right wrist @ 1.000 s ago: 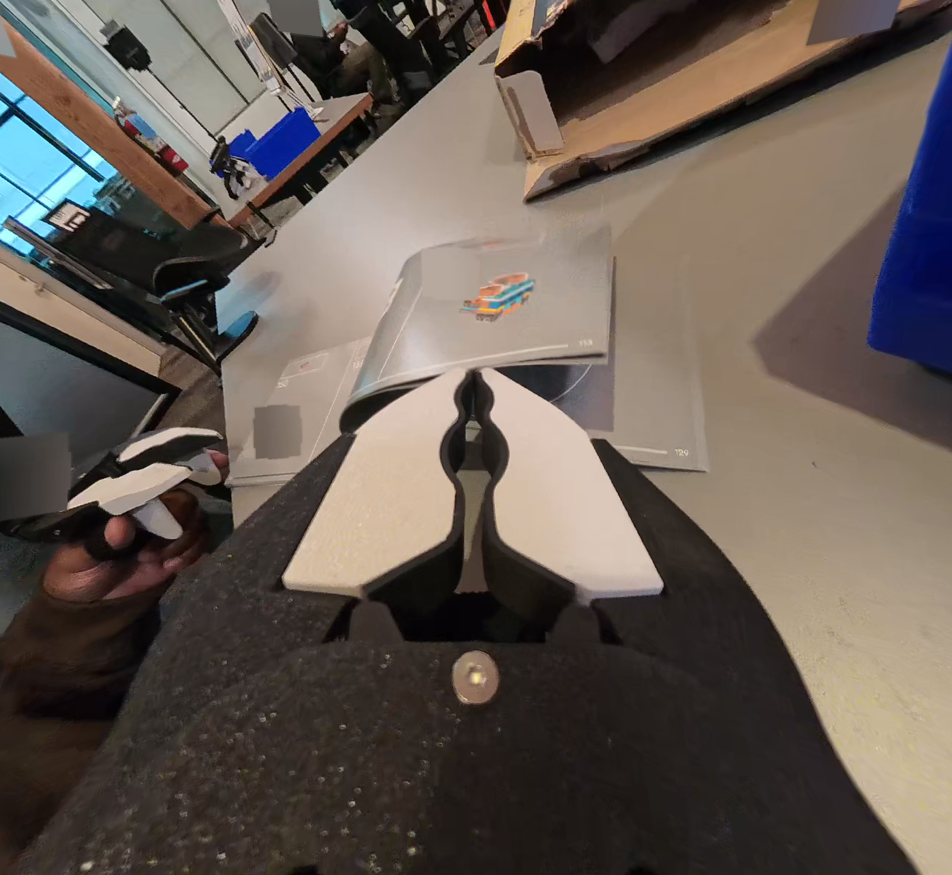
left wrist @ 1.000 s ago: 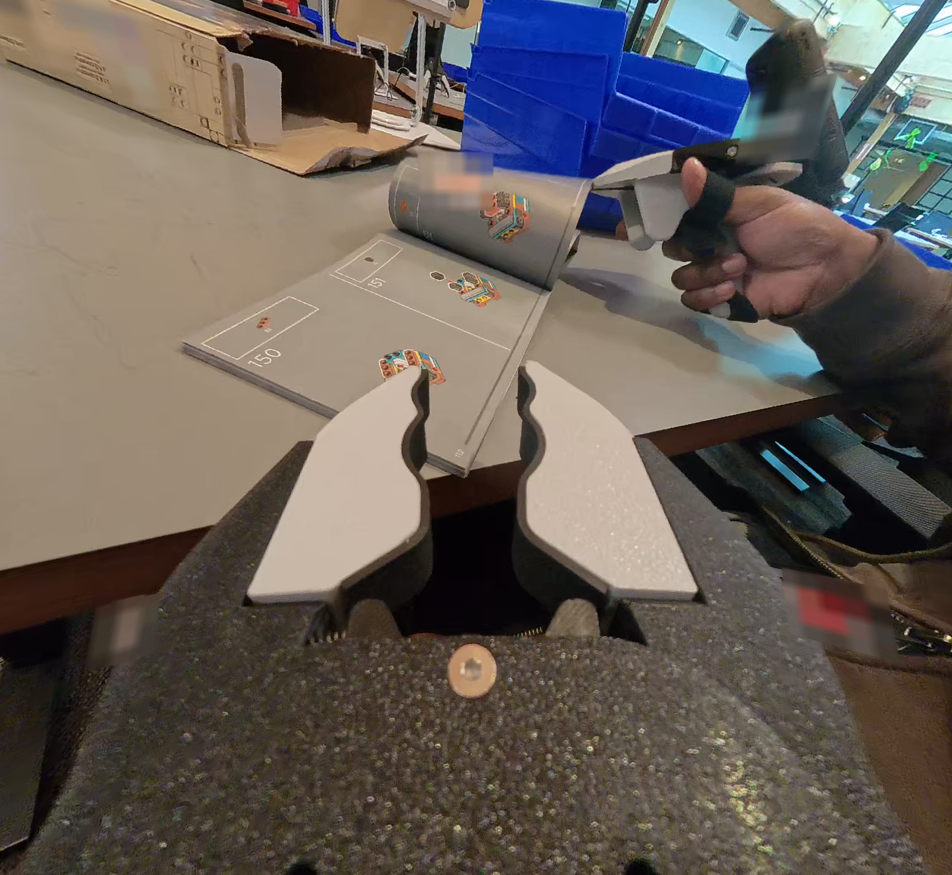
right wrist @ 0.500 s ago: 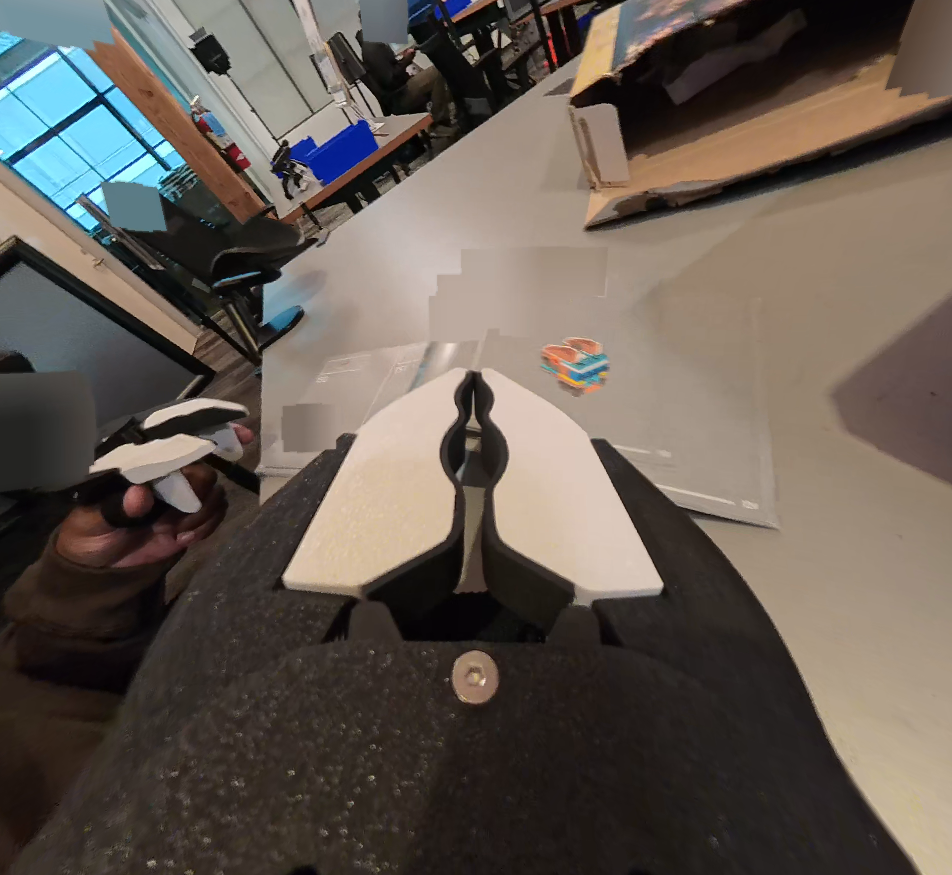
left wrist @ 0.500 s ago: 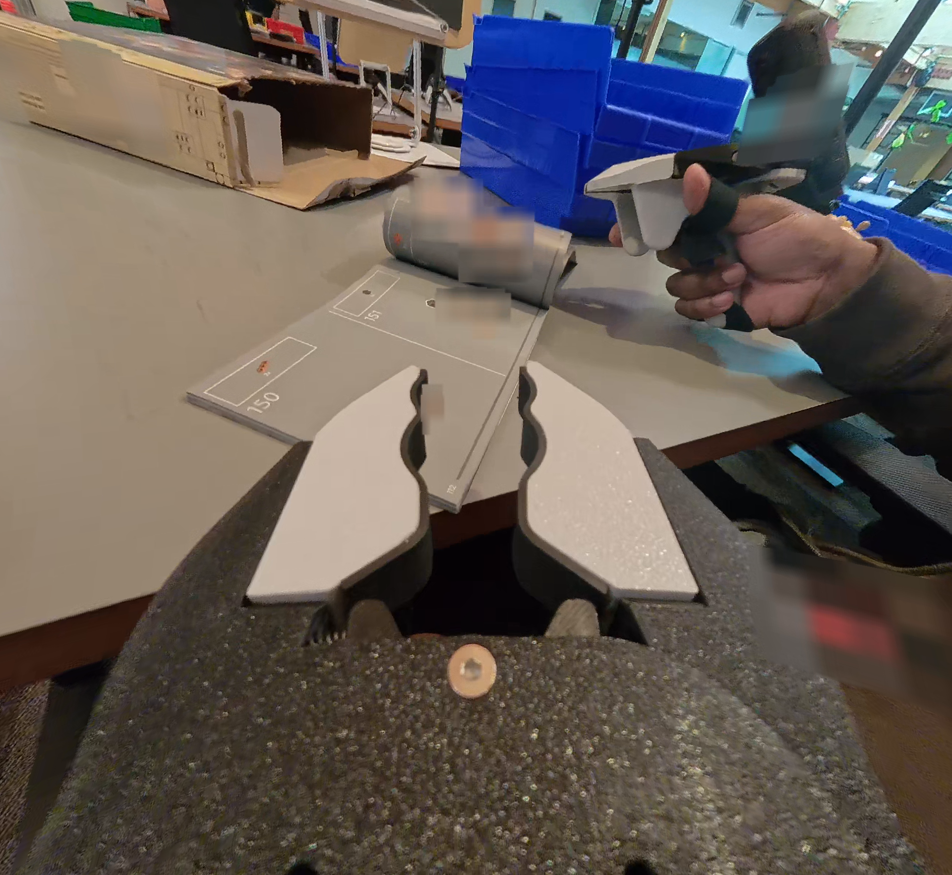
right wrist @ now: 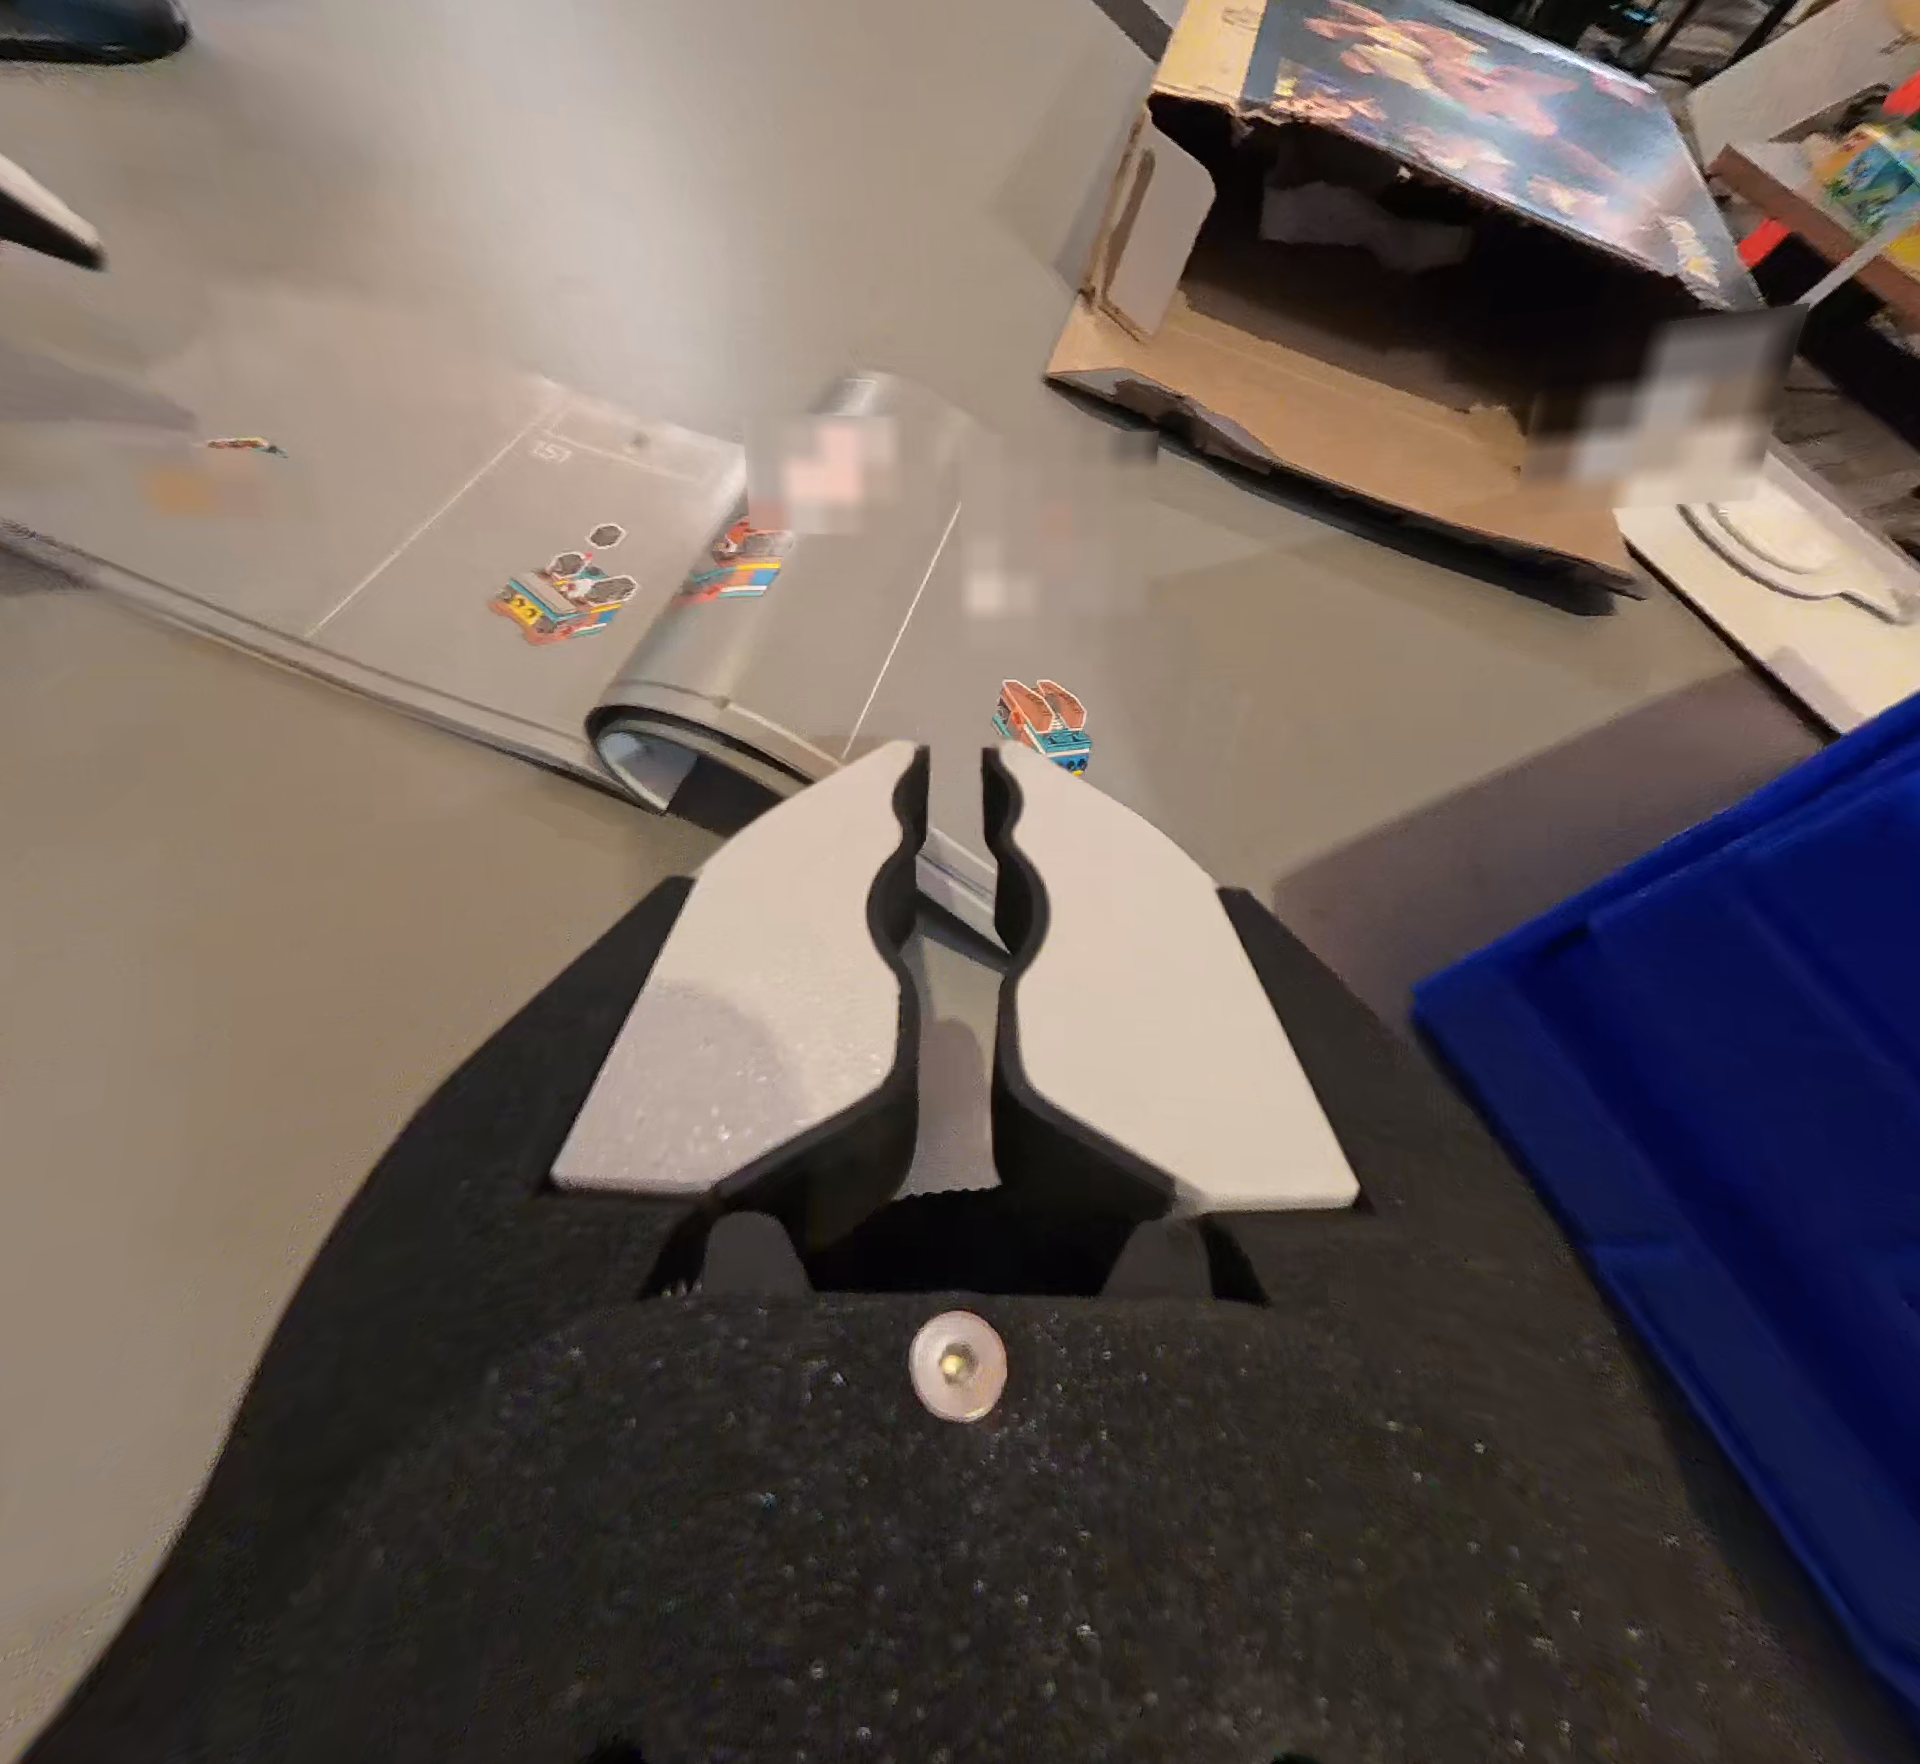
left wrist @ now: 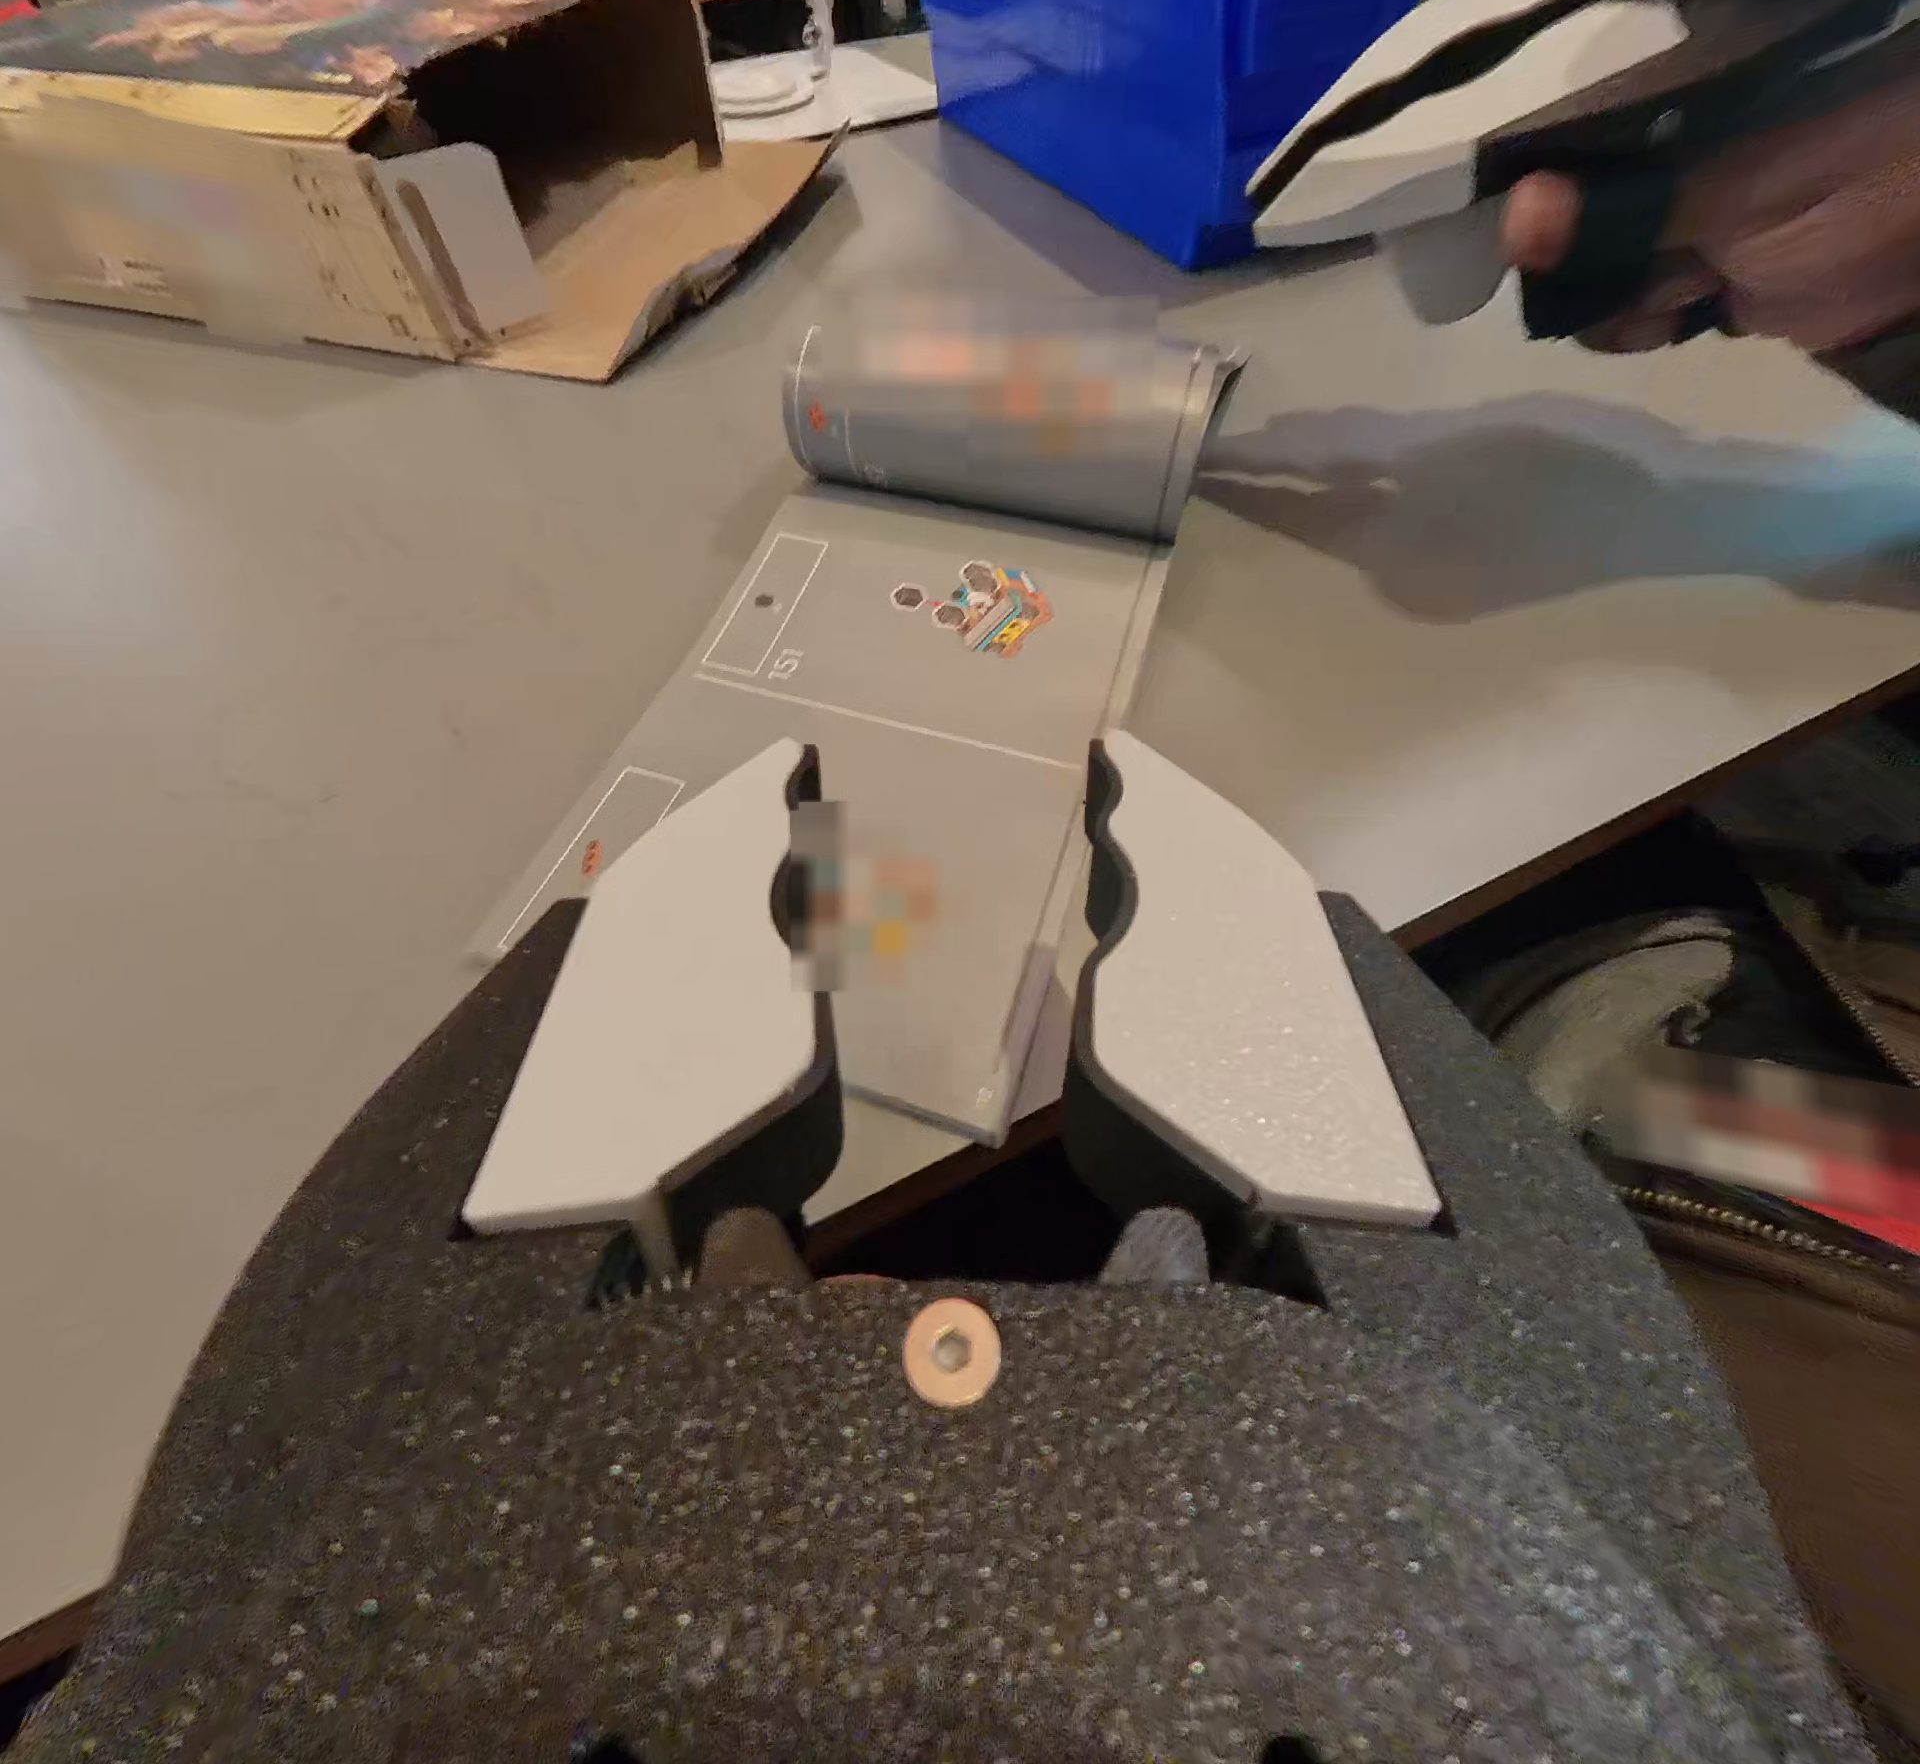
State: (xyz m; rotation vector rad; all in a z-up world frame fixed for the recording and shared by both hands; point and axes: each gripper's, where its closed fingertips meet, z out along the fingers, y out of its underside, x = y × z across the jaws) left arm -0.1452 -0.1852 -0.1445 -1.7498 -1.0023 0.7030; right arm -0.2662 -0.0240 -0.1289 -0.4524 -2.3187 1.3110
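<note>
In the left wrist view our left gripper (left wrist: 951,867) hangs over the near edge of the flat grey table (left wrist: 270,592), its jaws wide apart and empty. Between and just beyond its fingers lies the open grey instruction booklet (left wrist: 914,706), its near corner jutting slightly past the table edge. The far pages curl up into a loose roll (left wrist: 997,447), which looks like stiff paper springing back on its own, since nothing presses it flat. Our right gripper (left wrist: 1340,156) hovers above and to the right of that roll, clear of it, held in a hand (left wrist: 1704,239); motion blur hides whether its tips meet. Behind stand a torn-open brown cardboard box (left wrist: 416,187) and a stack of blue plastic bins (left wrist: 1174,31), both well apart from the booklet.

In the right wrist view the right gripper (right wrist: 956,779) shows a narrow gap between its jaws, holding nothing. It points down at the booklet's right-hand page (right wrist: 935,634), just beside the rolled pages (right wrist: 727,675). A blue bin (right wrist: 1714,1091) crowds the right side, near the gripper's flank. The cardboard box (right wrist: 1403,280) lies beyond, clear of the way.
</note>
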